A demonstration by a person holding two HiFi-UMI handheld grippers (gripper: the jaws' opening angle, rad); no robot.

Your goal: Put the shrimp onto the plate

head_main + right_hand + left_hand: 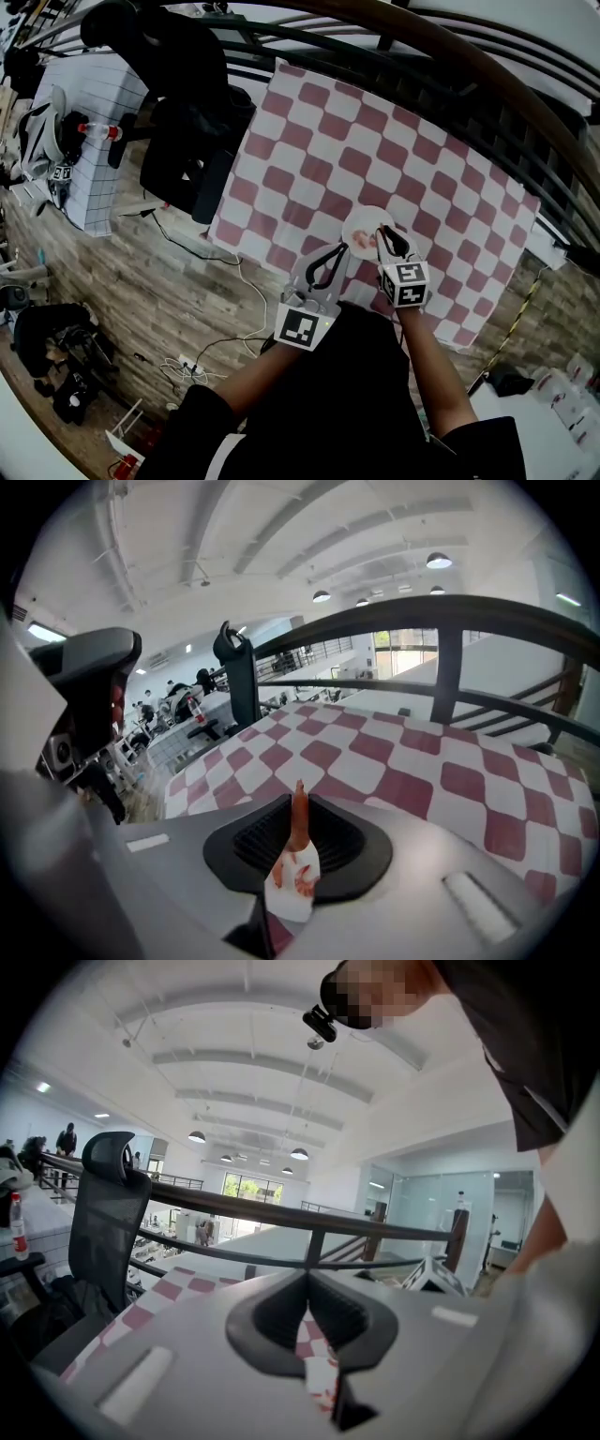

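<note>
Leftmost, the left tool [336,253] hung over the red-and-white checked cloth [375,141] that covered the surface, at about eight o'clock from the small round white plate [366,219]. In its own view the left tool [307,1279] was clenched, the jaw tips meeting with nothing between them; only checked cloth showed through the gap behind the tips. It took no part in the carry.

Further right, the plate lay flat on the cloth, and pinkish-red pieces [361,243] already lay on it, probably other shrimp, though the head view was too small to be sure.

At the plate's four o'clock edge sat the right tool [387,234], plainly the nearer of the two. The right gripper view showed the right tool [300,803] grasping a slender orange shrimp [298,832], the jaws partly closed and pressing on its sides. The shrimp's long axis ran along the jaws, its thin end pointing to twelve o'clock beyond the tips. Directly beneath it, at six o'clock in that view, the plate [284,904] showed white through the jaw gap. By my judgement the shrimp hung over the plate, so the drop needed only a release, perhaps after a little lowering.
</note>
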